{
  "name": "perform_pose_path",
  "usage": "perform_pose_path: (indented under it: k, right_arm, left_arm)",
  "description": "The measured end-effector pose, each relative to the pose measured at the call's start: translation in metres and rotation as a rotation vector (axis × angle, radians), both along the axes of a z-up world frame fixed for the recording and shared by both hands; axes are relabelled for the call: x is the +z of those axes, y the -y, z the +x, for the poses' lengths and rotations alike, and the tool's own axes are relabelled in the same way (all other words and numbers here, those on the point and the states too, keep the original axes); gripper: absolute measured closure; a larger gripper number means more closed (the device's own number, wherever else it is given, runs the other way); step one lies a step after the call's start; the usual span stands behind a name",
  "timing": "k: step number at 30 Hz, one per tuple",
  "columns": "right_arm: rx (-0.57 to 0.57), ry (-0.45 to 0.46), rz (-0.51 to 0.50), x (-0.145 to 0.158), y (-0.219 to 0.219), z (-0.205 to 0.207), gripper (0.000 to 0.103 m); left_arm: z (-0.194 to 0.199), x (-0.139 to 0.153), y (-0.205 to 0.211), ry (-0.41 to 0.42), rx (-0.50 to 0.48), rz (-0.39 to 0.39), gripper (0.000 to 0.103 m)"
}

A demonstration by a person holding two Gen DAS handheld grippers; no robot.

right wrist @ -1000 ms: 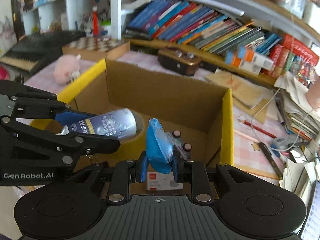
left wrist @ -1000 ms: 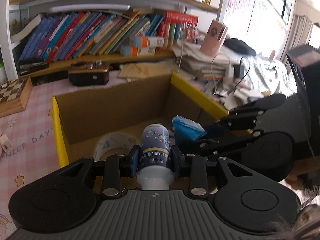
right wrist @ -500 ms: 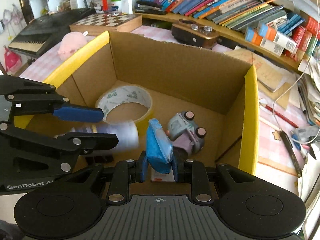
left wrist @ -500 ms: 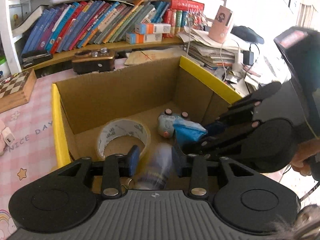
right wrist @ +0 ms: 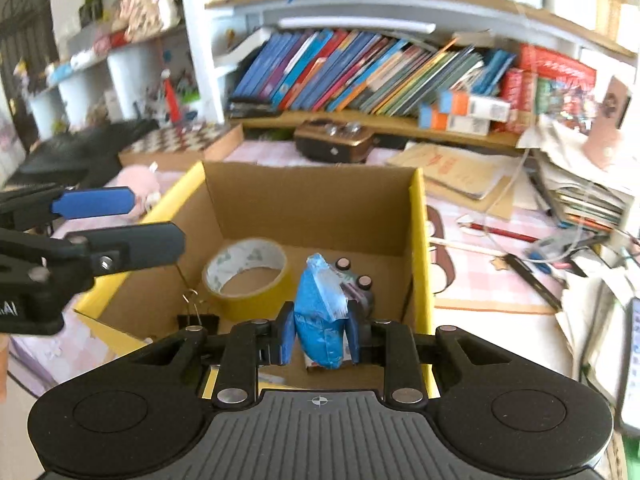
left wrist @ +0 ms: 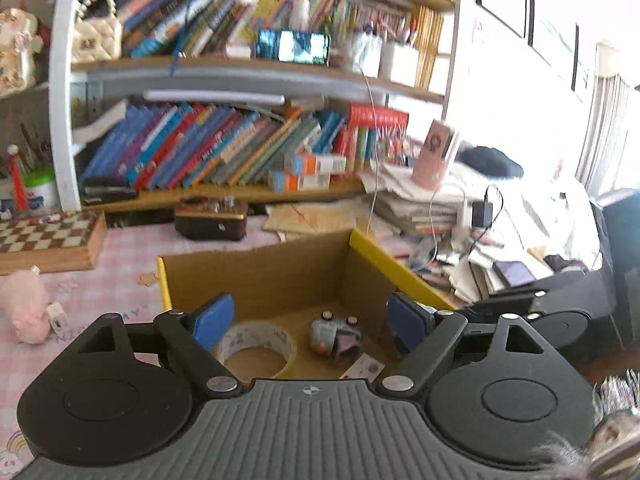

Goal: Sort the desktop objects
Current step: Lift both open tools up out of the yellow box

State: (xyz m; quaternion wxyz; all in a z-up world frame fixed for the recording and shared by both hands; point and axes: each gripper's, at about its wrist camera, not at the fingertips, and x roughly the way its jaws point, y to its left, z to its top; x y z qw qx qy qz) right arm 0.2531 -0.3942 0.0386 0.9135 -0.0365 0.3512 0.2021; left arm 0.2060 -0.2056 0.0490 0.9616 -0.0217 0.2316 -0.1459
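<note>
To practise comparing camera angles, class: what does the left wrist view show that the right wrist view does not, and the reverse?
Only the left wrist view shows the black wall charger. Only the right wrist view shows the crumpled blue plastic packet in the right gripper and the black binder clip. Both show the yellow-edged cardboard box, the tape roll and the small toy car.

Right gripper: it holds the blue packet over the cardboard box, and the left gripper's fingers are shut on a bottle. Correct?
Not quite. The left gripper is open and empty, as the left wrist view shows. The right gripper does hold the blue packet over the cardboard box.
</note>
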Motion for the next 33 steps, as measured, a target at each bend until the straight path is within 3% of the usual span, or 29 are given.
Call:
perform_pose_path:
  k: [7,16,20,28,33]
  right_arm:
    - [-0.091,0.065,0.055,0.009,0.008,-0.034,0.076]
    - [-0.156,0.079,0.051,0.002,-0.004,-0.064,0.075]
    - [-0.154,0.145,-0.017,0.000,-0.019,-0.054,0.078]
    - [-0.168,0.150,-0.063,-0.002,-0.037,-0.020,0.078]
    - [-0.186,0.138,-0.047,-0.005,-0.036,-0.021,0.067]
  left_arm:
    - [-0.031,0.005,-0.017,0.017,0.037,-0.045,0.012]
    - [-0.068,-0.008,-0.050,-0.033,0.069,-0.080,0.009]
    - [-0.078,-0.013,-0.065,-0.056,0.068,-0.091,0.009]
    - [-0.095,-0.013,-0.086,-0.056,0.088,-0.109,0.009]
    - [-0.099,-0.012,-0.091,-0.053,0.091,-0.110,0.009]
